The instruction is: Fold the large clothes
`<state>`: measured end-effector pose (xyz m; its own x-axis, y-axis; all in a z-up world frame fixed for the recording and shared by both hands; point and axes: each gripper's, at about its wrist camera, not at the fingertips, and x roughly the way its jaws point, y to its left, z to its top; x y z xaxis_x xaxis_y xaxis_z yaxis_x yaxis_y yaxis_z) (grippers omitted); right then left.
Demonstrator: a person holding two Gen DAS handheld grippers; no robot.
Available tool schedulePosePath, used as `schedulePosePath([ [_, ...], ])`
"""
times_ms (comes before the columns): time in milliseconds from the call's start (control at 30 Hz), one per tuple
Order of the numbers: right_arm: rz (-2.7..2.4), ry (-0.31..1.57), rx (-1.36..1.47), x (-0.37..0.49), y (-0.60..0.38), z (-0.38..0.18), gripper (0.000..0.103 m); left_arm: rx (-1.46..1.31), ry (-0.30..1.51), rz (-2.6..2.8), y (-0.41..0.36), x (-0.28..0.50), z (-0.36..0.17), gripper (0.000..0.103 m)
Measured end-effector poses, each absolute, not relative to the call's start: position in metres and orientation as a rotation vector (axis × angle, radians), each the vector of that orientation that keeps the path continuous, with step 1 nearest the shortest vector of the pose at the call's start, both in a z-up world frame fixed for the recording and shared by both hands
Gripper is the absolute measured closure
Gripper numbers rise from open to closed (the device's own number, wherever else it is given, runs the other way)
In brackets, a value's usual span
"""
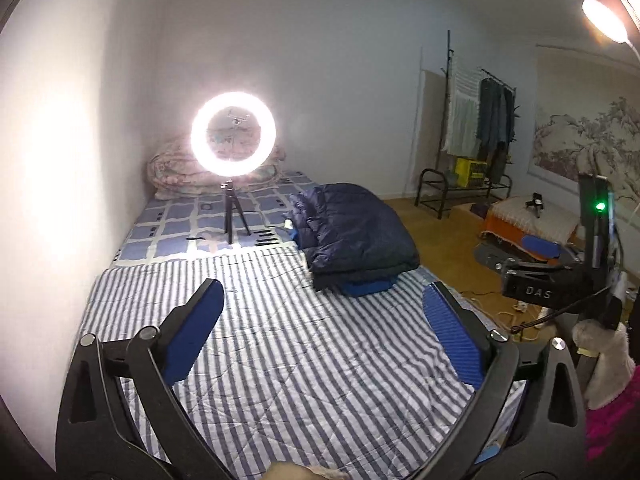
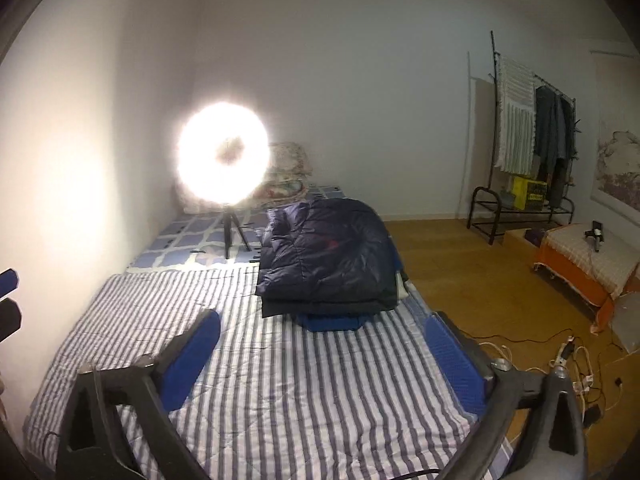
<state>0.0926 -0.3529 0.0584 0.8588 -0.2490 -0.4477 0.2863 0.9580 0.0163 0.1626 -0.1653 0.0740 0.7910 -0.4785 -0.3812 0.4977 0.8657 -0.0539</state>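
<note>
A folded dark navy puffy coat lies on a stack with a blue garment under it, at the right edge of the bed. It also shows in the right wrist view. My left gripper is open and empty above the striped blanket, short of the stack. My right gripper is open and empty, also above the striped blanket, just in front of the stack. The right gripper's body shows at the right of the left wrist view.
A lit ring light on a tripod stands on the bed by the wall, with a rolled floral quilt behind it. A clothes rack, a low orange bench and cables are on the wooden floor at the right.
</note>
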Motion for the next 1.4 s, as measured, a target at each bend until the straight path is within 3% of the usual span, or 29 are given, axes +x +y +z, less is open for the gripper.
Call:
schedulePosePath([
  [1400,-0.323,0.466,0.073,0.093,-0.348,0.035,0.000,0.124,0.399,-0.467,-0.171,0.164,0.046,0.000],
])
